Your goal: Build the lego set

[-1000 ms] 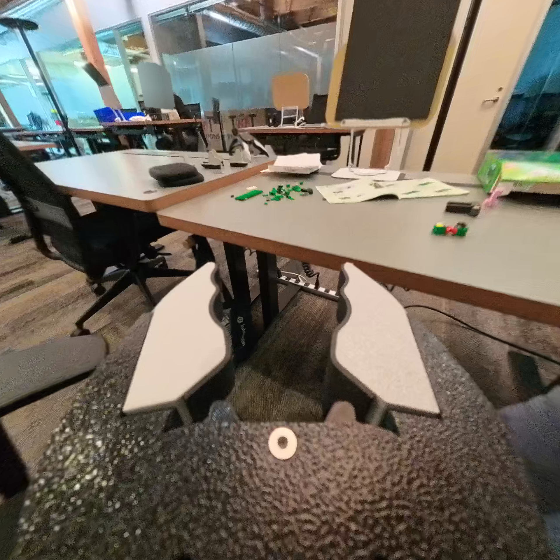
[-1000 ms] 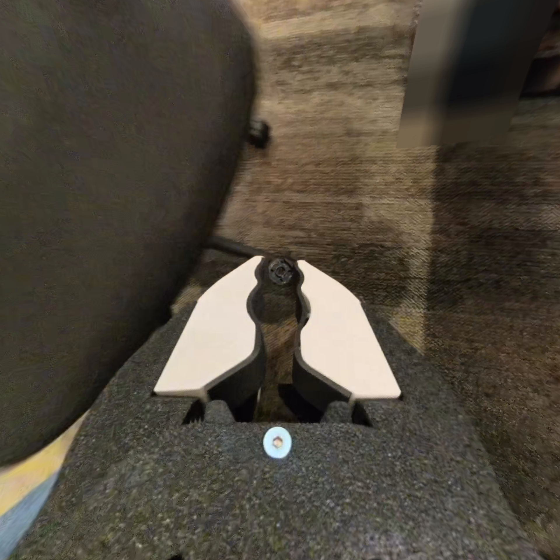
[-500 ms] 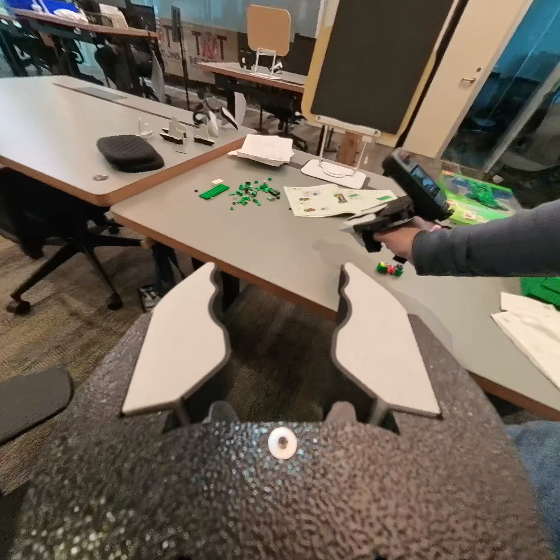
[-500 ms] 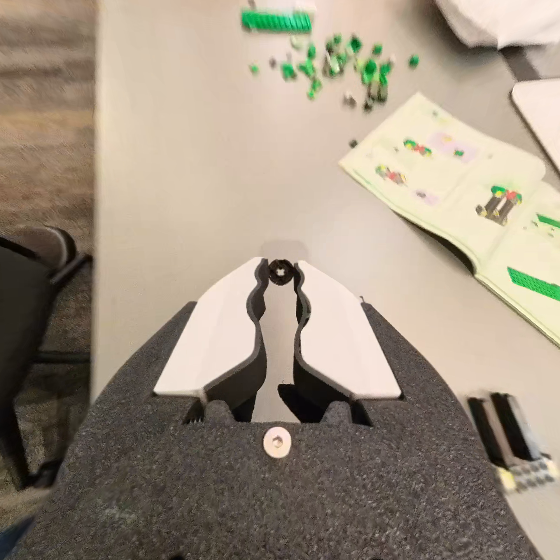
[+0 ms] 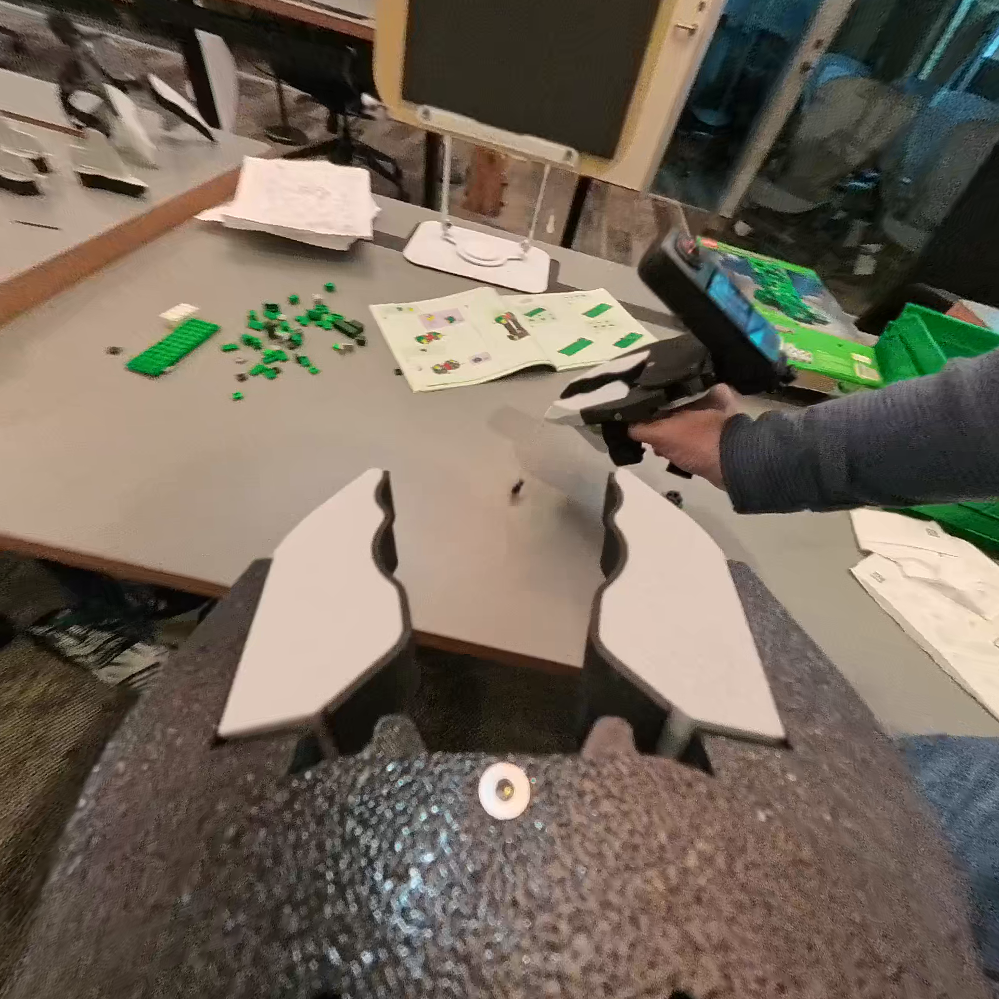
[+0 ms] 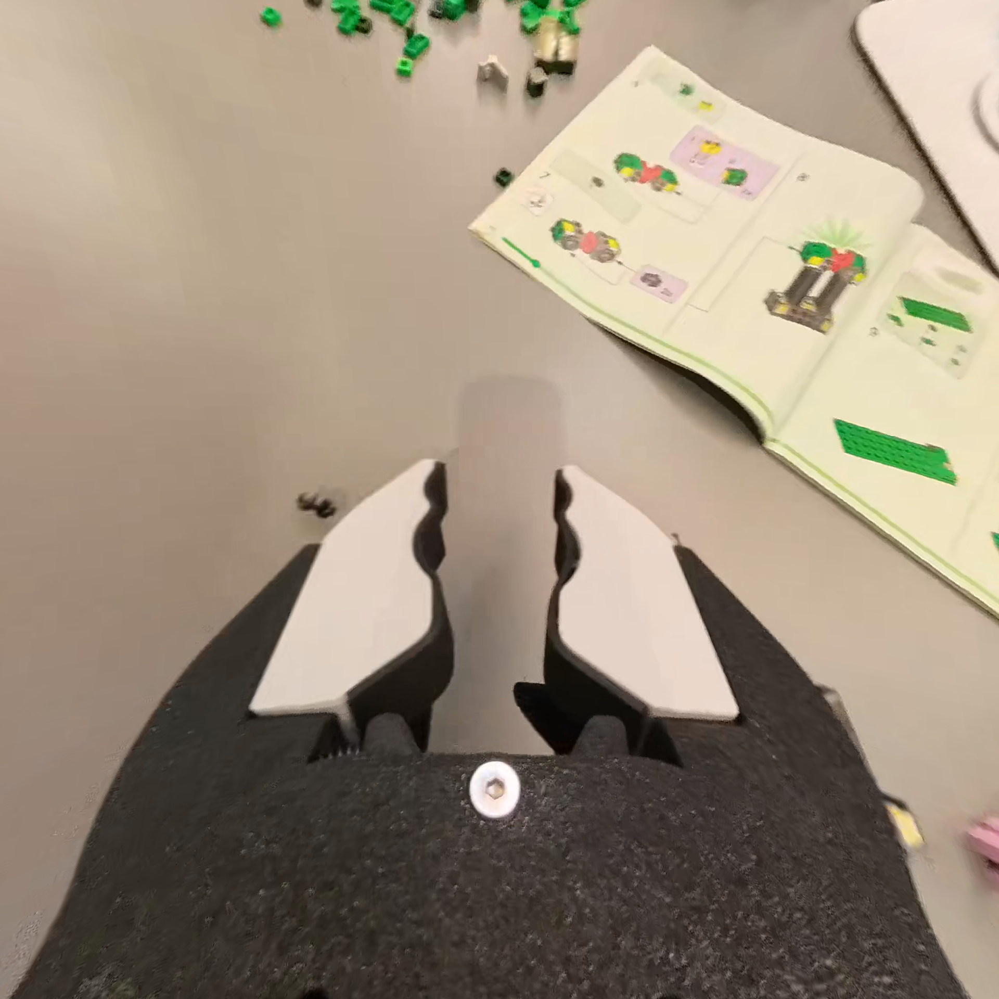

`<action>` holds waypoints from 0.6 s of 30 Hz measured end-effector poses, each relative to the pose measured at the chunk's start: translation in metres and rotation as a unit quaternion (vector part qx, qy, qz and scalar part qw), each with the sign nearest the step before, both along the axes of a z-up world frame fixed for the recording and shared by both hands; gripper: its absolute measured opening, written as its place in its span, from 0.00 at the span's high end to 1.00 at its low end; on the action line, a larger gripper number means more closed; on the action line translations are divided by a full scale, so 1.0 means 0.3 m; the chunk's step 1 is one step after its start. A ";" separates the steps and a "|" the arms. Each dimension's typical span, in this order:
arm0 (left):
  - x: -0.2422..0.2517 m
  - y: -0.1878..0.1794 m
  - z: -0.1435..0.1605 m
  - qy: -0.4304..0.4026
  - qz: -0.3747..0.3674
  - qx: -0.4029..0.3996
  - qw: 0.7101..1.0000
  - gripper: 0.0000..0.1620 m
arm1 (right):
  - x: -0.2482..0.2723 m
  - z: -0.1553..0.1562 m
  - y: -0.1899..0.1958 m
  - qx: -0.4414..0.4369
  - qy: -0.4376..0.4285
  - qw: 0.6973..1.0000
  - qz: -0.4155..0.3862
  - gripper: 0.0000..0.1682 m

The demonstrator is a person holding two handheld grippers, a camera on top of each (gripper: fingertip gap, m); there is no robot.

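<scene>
My left gripper (image 5: 497, 486) is open and empty, over the near edge of the grey table (image 5: 162, 465). My right gripper (image 6: 500, 473) is open and empty just above the table; it also shows in the left wrist view (image 5: 557, 411), held by a hand. A small black piece (image 6: 316, 504) lies on the table just left of its fingers, and shows in the left wrist view (image 5: 517, 488). A green plate (image 5: 173, 346) and a pile of small green pieces (image 5: 286, 335) lie at the far left. An open instruction booklet (image 6: 757, 243) lies to the right.
The green set box (image 5: 784, 319) and a green bin (image 5: 940, 346) stand at the far right. A board on a white stand (image 5: 475, 254) and a paper stack (image 5: 308, 200) are at the back. White sheets (image 5: 946, 584) lie at the right. Another small black piece (image 5: 673, 494) lies under the hand. About 30 cm separates my left fingertips from my right.
My right gripper came up from the floor over the table, opened and let go of the small black piece, which now lies on the table. My left gripper moved forward over the table edge.
</scene>
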State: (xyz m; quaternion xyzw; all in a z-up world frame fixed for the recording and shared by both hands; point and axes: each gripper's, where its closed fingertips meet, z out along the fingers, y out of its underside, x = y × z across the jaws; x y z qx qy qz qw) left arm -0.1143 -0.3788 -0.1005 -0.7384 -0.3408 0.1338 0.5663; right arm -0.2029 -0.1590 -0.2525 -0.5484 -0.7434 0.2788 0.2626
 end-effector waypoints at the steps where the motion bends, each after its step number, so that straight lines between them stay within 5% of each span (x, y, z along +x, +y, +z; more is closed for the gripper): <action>1: -0.018 0.034 -0.019 -0.002 -0.012 0.000 1.000 0.56 | 0.006 0.013 0.017 0.001 0.007 1.000 -0.007 0.84; 4: -0.086 0.121 -0.075 0.003 -0.037 -0.021 0.999 0.71 | 0.033 0.026 0.070 0.001 0.002 0.999 -0.034 1.00; 8: -0.223 0.210 -0.124 0.051 -0.056 -0.068 0.995 0.95 | 0.078 0.034 0.143 -0.043 0.000 0.994 -0.102 1.00; 18: -0.535 0.518 -0.256 0.100 -0.240 -0.080 0.962 1.00 | 0.330 0.121 0.396 -0.011 0.073 0.937 -0.341 1.00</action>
